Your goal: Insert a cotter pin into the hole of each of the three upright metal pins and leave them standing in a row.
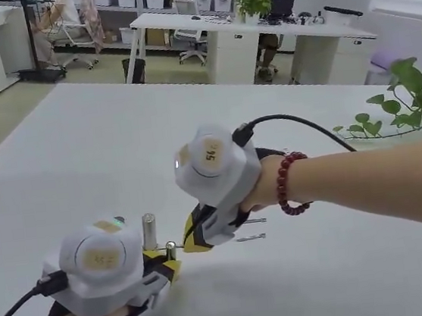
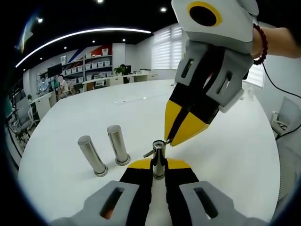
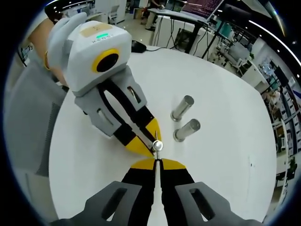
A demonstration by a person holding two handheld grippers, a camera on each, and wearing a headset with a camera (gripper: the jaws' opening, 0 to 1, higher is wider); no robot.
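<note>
Three metal pins stand on the white table. My left gripper is shut on the nearest metal pin, holding it upright. My right gripper comes in from above, shut on a thin cotter pin that lies across the held pin's top at its hole. In the right gripper view the right gripper pinches the cotter pin against the pin's head, with the left gripper opposite. Two free metal pins stand to the left. Two loose cotter pins lie nearby.
A leafy plant overhangs the table's right side. A black cable trails from the right gripper. Desks, chairs and a seated person are far beyond the table's back edge.
</note>
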